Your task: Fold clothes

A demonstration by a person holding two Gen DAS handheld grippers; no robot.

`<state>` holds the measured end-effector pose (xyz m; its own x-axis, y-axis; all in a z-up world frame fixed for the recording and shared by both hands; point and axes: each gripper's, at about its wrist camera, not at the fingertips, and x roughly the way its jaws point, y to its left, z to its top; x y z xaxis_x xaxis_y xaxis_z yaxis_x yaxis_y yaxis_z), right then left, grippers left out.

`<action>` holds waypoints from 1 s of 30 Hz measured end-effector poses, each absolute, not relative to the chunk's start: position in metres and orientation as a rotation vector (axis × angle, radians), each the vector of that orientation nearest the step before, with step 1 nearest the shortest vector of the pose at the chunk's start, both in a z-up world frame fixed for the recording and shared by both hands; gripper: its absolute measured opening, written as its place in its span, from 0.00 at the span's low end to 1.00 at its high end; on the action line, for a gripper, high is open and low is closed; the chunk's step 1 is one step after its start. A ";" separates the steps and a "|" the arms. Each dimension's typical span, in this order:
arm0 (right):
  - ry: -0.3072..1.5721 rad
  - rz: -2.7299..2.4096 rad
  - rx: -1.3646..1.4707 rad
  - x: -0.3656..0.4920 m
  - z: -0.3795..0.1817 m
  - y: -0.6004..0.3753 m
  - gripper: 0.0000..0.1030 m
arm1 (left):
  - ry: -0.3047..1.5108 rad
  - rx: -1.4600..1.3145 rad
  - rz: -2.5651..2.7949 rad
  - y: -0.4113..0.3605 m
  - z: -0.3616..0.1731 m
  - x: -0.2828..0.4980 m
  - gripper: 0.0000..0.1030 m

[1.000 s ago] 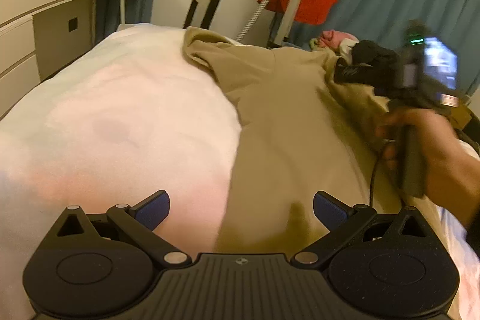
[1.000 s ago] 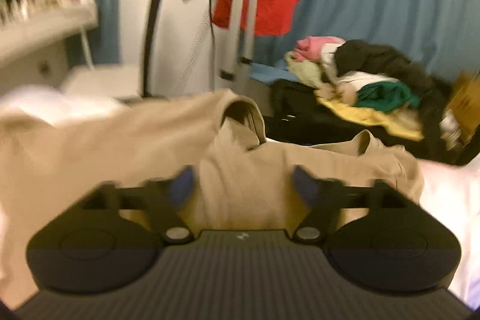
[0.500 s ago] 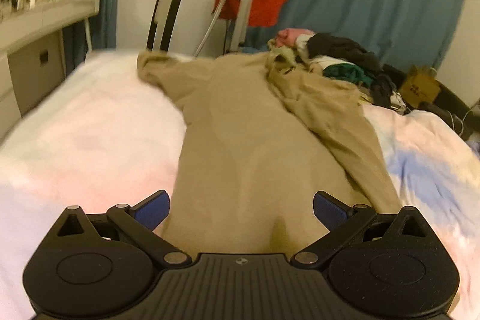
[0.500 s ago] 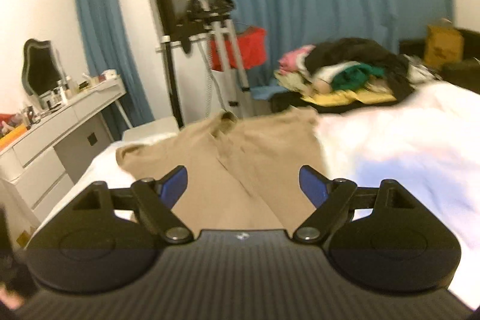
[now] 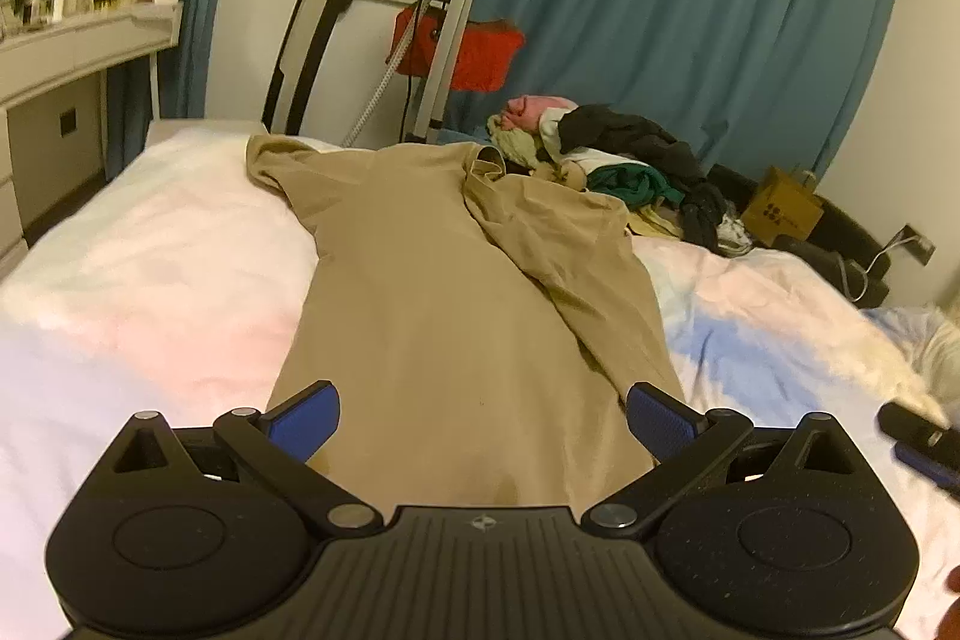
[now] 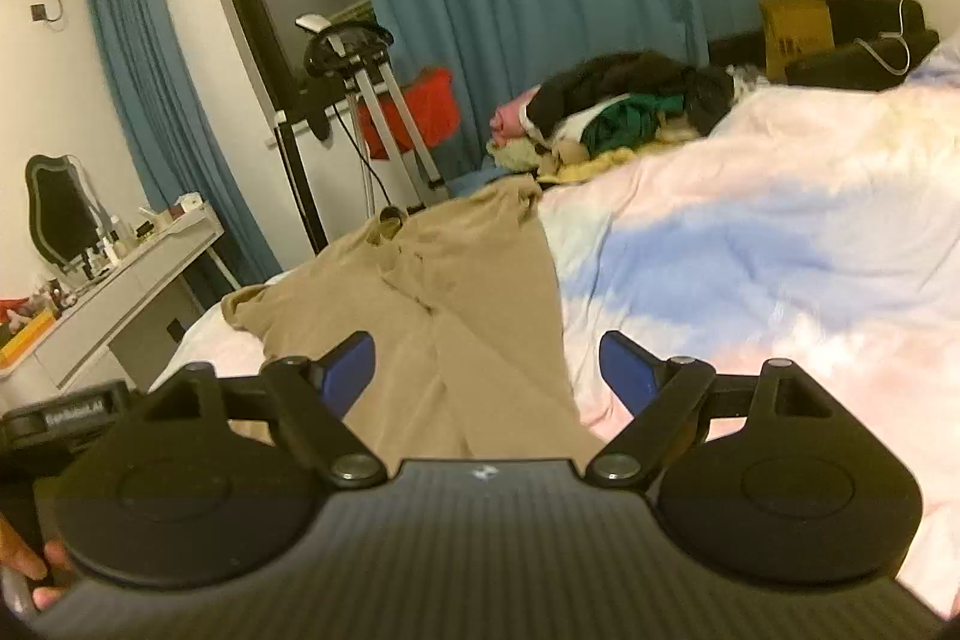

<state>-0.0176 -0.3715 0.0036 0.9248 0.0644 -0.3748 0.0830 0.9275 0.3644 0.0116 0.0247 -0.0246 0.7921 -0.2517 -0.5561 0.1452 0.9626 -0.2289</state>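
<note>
A tan long-sleeved garment (image 5: 456, 304) lies lengthwise on the bed (image 5: 150, 292), its right sleeve folded in over the body and its left sleeve bunched at the far left. It also shows in the right wrist view (image 6: 456, 304). My left gripper (image 5: 483, 418) is open and empty, just above the garment's near hem. My right gripper (image 6: 487, 370) is open and empty, above the garment's near right edge. The right gripper's tip (image 5: 918, 436) shows at the right edge of the left wrist view.
A pile of mixed clothes (image 5: 606, 160) lies past the far end of the bed. A folded treadmill (image 5: 444, 40) stands before blue curtains (image 5: 690, 10). A white dresser (image 5: 66, 58) stands at the left. A brown box (image 5: 780, 208) sits at the right.
My right gripper has let go of the sleeve and pulled back from the far end to the near side. My left gripper has swung right to face the garment squarely.
</note>
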 end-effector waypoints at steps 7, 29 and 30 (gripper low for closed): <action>0.370 -0.010 0.440 -0.026 0.010 -0.392 0.81 | 0.624 -0.036 -0.237 -0.007 -0.036 0.005 0.99; 0.221 -0.163 0.715 -0.057 0.001 -0.537 0.82 | 0.808 0.249 -0.618 -0.206 -0.094 -0.012 0.81; 0.215 -0.165 0.722 -0.058 -0.001 -0.540 0.82 | 0.806 0.271 -0.637 -0.216 -0.098 -0.015 0.79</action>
<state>-0.0585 -0.5396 -0.0005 0.9651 -0.0759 -0.2508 0.2232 0.7393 0.6353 -0.0150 -0.2161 -0.0980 0.5199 -0.4249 -0.7411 0.6233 0.7819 -0.0110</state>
